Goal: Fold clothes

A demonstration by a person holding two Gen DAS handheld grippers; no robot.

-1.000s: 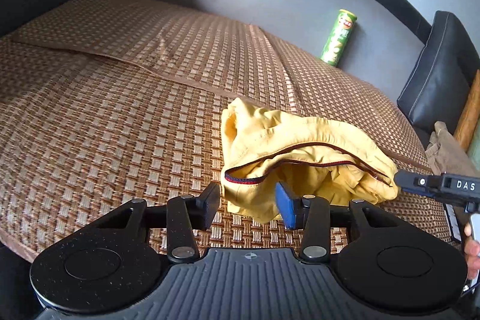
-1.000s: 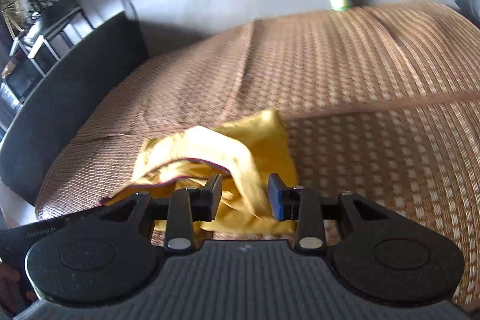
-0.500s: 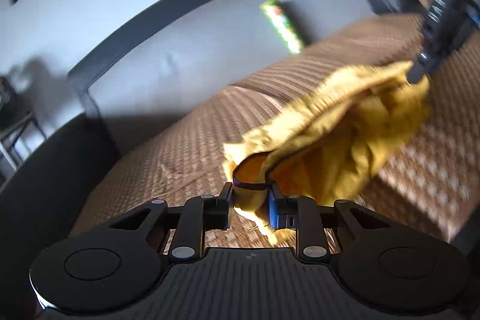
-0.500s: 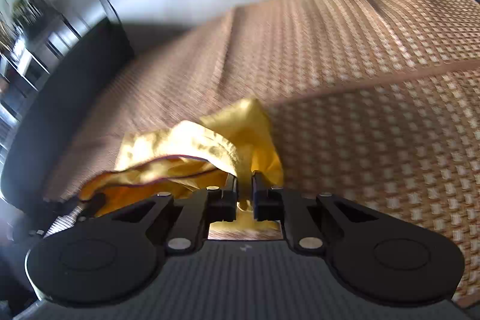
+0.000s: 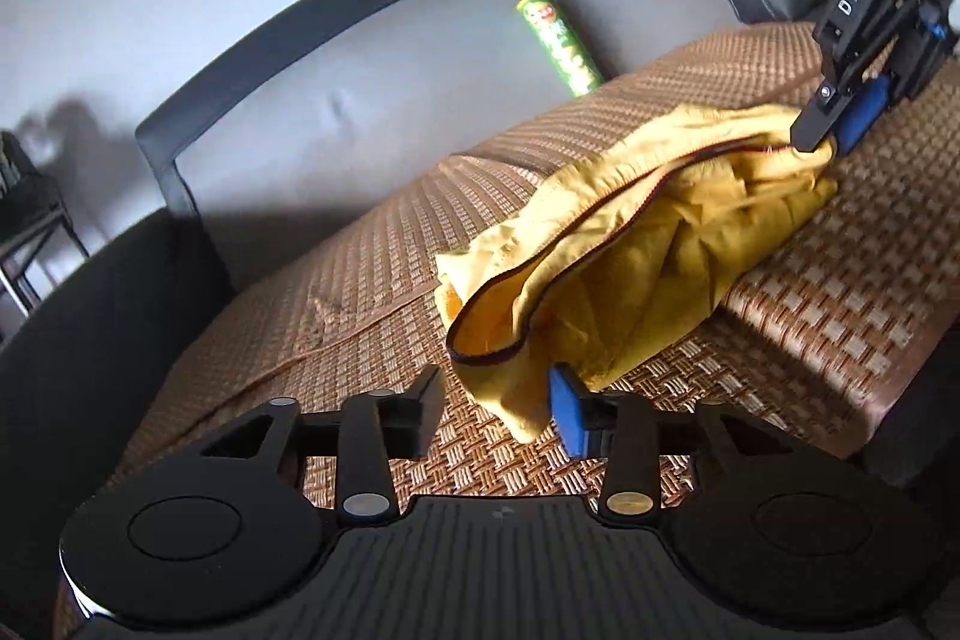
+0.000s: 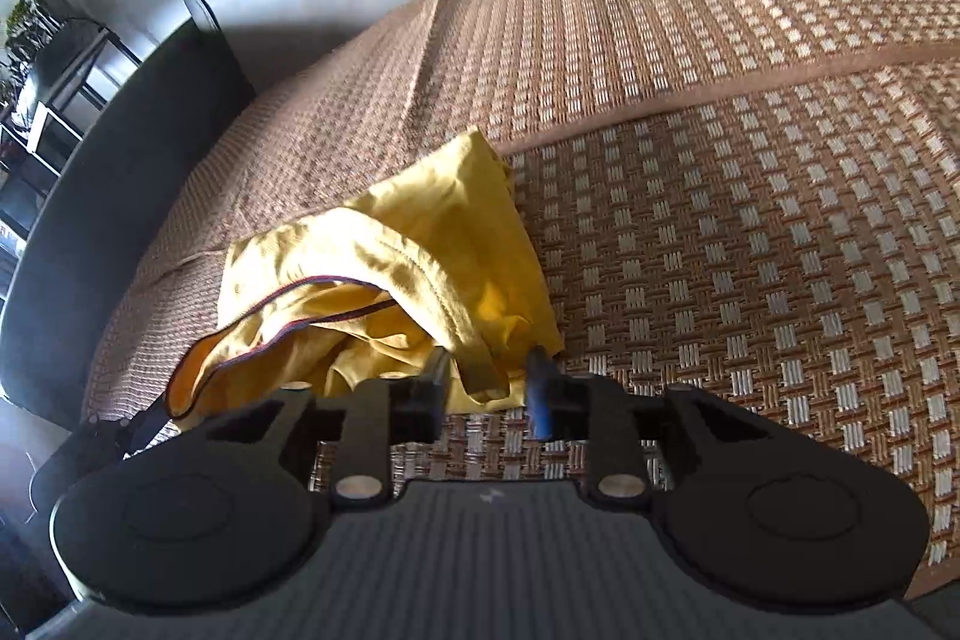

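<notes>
Lying on the woven mat (image 6: pixel 750 160), the yellow clothes (image 5: pixel 648 244) sit between both grippers' spread-apart fingers: left gripper (image 5: pixel 498 406), right gripper (image 6: pixel 489 388).

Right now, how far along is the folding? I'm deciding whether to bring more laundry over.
Barely started. Done: nothing; the yellow garment lies bunched on the woven mat, its trimmed opening gaping. In hand: the left gripper and right gripper each stand open around one end of it, neither clamping. Left: flattening it out and making every fold.
</notes>
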